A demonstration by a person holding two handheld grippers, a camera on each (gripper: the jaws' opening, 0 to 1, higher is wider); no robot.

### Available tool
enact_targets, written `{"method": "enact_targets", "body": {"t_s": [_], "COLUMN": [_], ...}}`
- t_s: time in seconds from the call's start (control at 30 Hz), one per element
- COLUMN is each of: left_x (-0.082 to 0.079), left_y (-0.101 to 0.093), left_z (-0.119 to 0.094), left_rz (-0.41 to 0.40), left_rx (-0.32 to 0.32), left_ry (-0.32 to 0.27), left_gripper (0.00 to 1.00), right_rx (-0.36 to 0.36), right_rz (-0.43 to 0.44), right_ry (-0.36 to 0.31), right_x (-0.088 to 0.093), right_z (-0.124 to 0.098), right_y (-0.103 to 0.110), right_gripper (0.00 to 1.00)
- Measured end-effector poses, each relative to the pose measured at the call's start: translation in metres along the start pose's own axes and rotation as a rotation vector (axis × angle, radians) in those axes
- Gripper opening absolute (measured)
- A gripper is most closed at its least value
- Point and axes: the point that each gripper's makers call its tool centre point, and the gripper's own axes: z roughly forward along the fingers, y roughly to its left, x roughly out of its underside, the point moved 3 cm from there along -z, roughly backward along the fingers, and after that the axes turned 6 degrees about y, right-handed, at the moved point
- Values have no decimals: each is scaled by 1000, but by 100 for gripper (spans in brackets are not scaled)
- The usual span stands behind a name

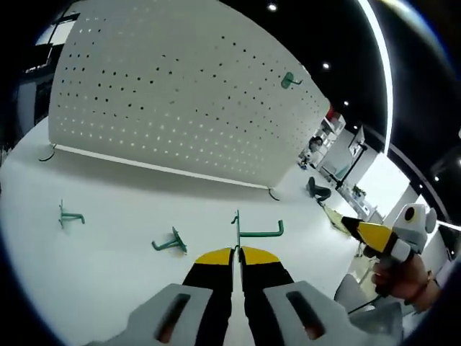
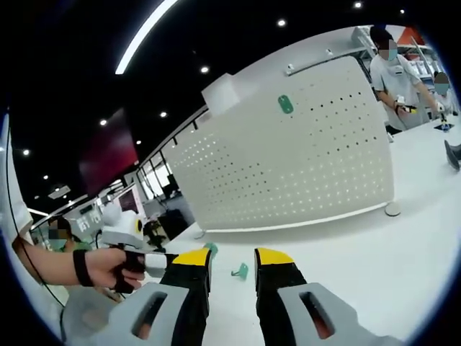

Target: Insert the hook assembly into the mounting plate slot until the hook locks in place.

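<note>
White desk (image 1: 108, 245) under pegboard (image 1: 180, 101). Left tongs (image 1: 237, 254) closed on green hook (image 1: 256, 231), well short of pegboard. Right tongs (image 2: 233, 261) parted, empty. Risk: thin hook twists in grip, misses hole.

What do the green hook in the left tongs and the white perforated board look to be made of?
Hook: likely painted or coated metal rod, thin, sharply bent, matte green. Board: probably painted sheet metal, thin, evenly punched, matte white; plastic is possible.
</note>
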Motion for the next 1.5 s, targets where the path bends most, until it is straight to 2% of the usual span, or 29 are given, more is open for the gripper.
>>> {"method": "enact_targets", "body": {"t_s": [0.23, 0.57, 0.67, 1.1, 1.5], "left_x": [-7, -9, -8, 2, 7], "left_y": [-19, -47, -52, -70, -82], "left_z": [-8, -19, -19, -22, -25], "left_rz": [14, 140, 123, 199, 253], "left_rx": [57, 122, 147, 182, 199], "left_ry": [-49, -85, -86, -80, -120], "left_gripper": [3, 3, 3, 4, 4], "right_rx": [-30, -70, -78, -112, -161], "right_rz": [-10, -18, -18, -4, 43], "right_ry": [3, 8, 8, 11, 45], "right_x": [-1, -3, -3, -1, 5], "right_z": [3, 5, 5, 4, 9], "right_y": [12, 26, 29, 38, 46], "right_gripper": [23, 22, 22, 18, 9]}}
